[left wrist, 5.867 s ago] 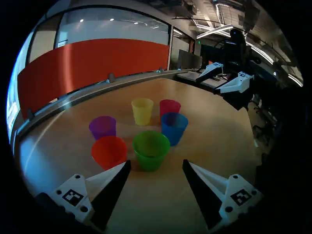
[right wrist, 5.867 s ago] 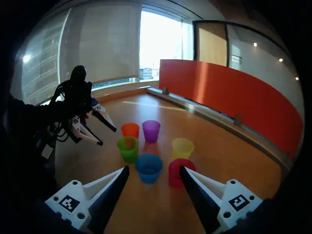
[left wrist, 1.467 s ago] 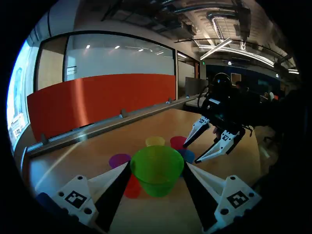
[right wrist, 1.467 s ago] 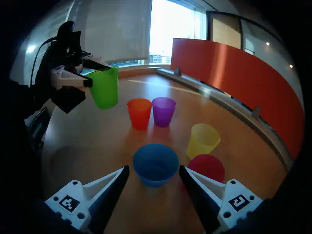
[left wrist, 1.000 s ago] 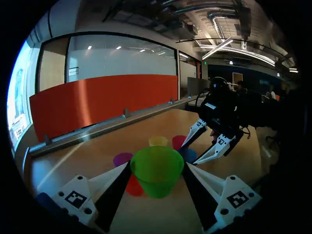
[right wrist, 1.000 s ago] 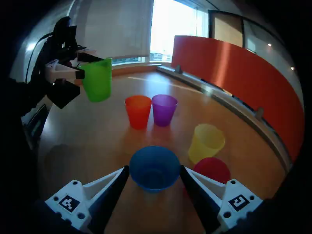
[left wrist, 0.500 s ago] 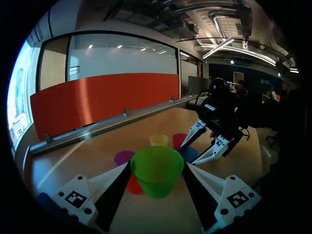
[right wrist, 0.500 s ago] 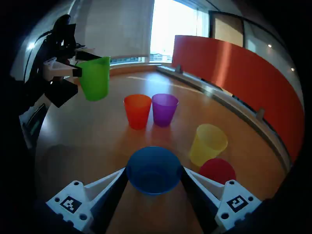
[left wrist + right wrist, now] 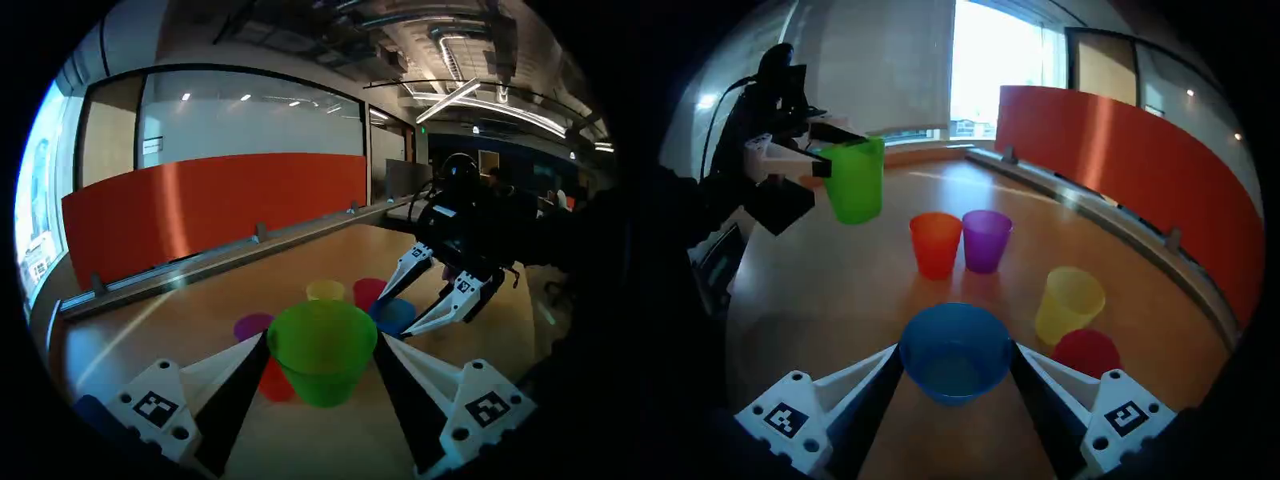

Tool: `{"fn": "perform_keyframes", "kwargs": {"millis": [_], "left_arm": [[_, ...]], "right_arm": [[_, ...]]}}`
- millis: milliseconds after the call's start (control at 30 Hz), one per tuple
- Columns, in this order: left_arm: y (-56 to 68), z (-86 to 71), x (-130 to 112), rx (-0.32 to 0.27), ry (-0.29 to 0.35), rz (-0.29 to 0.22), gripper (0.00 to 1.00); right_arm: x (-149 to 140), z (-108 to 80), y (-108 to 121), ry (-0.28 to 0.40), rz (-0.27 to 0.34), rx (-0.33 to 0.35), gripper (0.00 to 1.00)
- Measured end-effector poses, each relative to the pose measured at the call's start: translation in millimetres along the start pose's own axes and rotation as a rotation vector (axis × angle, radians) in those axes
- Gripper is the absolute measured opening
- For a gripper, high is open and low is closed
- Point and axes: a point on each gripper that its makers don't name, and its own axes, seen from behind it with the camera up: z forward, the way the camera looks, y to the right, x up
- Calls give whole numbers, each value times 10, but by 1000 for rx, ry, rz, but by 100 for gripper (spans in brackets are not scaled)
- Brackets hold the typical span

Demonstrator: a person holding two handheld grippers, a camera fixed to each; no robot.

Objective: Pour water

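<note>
Since the earliest frames the green cup (image 9: 322, 364) has left the cluster on the table (image 9: 320, 256), and within the last second the right gripper's fingers have gone from standing just off the blue cup (image 9: 956, 368) to pressing on it.

We see the left gripper (image 9: 320, 340) closed on the green cup, one finger against each side, with the cup upright and held above the table. Its bulk hides most of the orange cup (image 9: 276, 384) and the near edge of the purple cup (image 9: 253, 326). We cannot tell from its rim whether it holds water.

Farther off in the left gripper view, the right gripper (image 9: 392, 318) has the blue cup (image 9: 396, 310) between its fingers. One finger crosses in front of the red cup (image 9: 369, 291), which stands beside the yellow cup (image 9: 326, 290).

In the right gripper view, the right gripper (image 9: 956, 350) clamps the blue cup at both sides. The cup's base is out of sight, so we cannot say whether it is clear of the table (image 9: 840, 296). A paler patch lies at its bottom, and we cannot tell whether that is water.

Orange (image 9: 935, 242) and purple (image 9: 986, 238) cups stand touching or nearly so, well beyond. The yellow cup (image 9: 1070, 302) leans slightly, and the red cup (image 9: 1085, 350) is partly cut off by the gripper's finger.

At the upper left the left gripper (image 9: 840, 154) holds the green cup (image 9: 856, 188) aloft. The hand behind it is too dark to make out.
</note>
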Motion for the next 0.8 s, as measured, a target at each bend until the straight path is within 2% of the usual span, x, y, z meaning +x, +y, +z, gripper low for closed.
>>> {"fn": "perform_keyframes", "kwargs": {"millis": [433,800], "left_arm": [[9,-28,207,5,57,-9,89],[76,-67,388,1,123,-29,90]], "right_arm": [[451,-423,-7,113,15,-29,94],[647,-649,-14,163,19,-45,94]]}}
